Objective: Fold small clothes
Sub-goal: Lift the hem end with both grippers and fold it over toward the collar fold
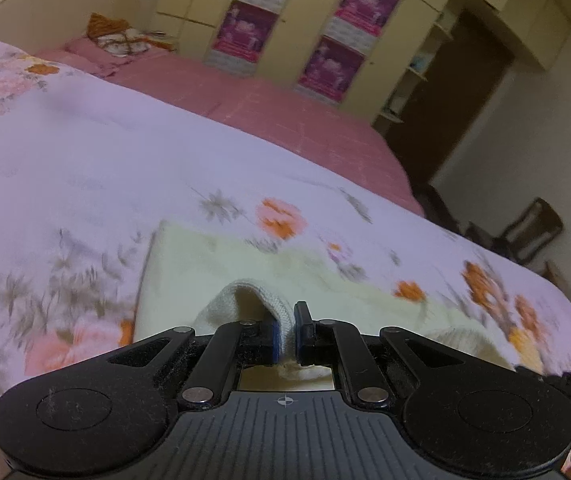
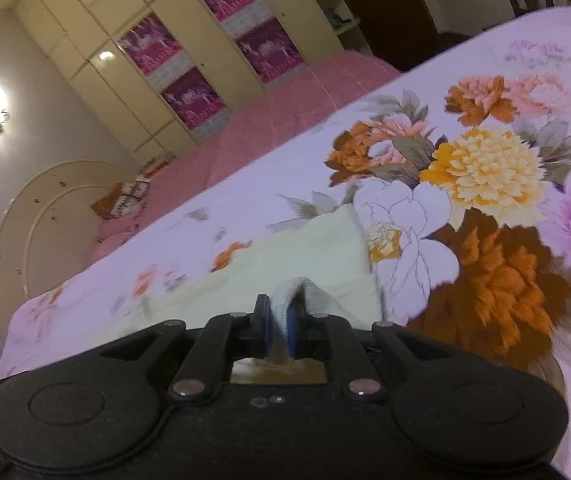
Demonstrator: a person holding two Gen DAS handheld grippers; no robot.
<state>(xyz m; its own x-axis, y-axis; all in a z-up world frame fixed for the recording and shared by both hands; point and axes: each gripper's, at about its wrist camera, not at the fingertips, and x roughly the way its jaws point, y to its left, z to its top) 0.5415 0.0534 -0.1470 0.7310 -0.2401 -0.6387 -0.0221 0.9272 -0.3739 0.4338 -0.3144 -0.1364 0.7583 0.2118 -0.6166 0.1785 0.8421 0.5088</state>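
Observation:
A small pale cream garment (image 1: 205, 268) lies on the floral bedsheet (image 1: 85, 152). My left gripper (image 1: 286, 330) is shut on a raised fold of its ribbed edge, which bulges up over the left finger. In the right wrist view the same cream garment (image 2: 305, 248) stretches ahead on the bedsheet (image 2: 485, 100). My right gripper (image 2: 278, 328) is shut on another pinched-up fold of its edge, held between the blue pads. Both pinched edges are lifted off the sheet. The part of the garment under the gripper bodies is hidden.
A pink quilted blanket (image 1: 285, 108) covers the far side of the bed, with a patterned orange cloth (image 1: 117, 36) near the headboard (image 2: 37, 216). A cream wardrobe with purple posters (image 1: 325, 20) stands behind. A dark chair (image 1: 533, 228) is past the bed's right edge.

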